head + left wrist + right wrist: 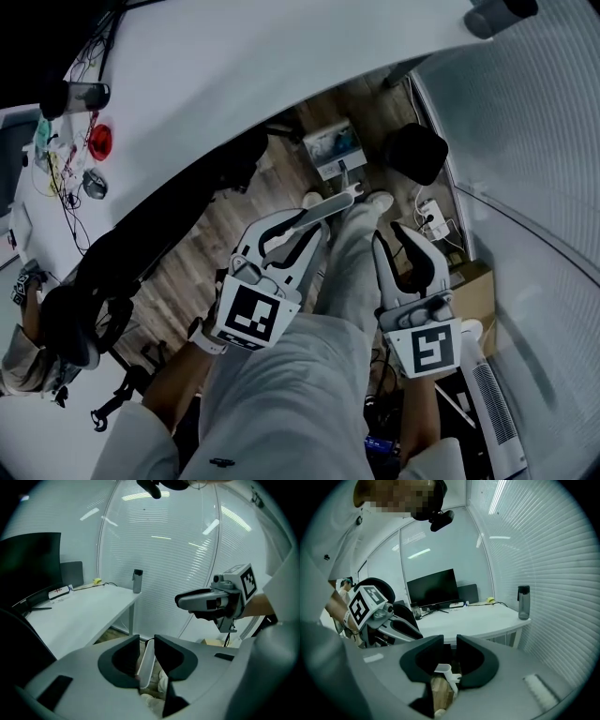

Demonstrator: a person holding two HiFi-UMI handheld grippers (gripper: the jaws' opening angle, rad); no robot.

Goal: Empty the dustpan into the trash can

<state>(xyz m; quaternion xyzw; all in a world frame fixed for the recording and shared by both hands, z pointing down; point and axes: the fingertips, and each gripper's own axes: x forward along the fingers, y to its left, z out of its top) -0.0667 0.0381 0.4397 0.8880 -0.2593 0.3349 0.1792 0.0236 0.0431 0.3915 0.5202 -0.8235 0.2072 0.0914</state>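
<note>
Left gripper (146,649) jaws clamped on white dustpan handle (337,200); right gripper (449,651) jaws narrow, apparently empty. Risk: handle pivots in the grip, spilling before the likely trash can (415,153) at 1 o'clock.

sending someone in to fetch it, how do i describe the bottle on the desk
Find the long white desk with the black monitor, beside the ribbed frosted wall. At the desk's end nearest that wall stands a smoky grey bottle with a dark lid. It is the only tall upright thing there; the small yellow object nearby lies low.
</note>
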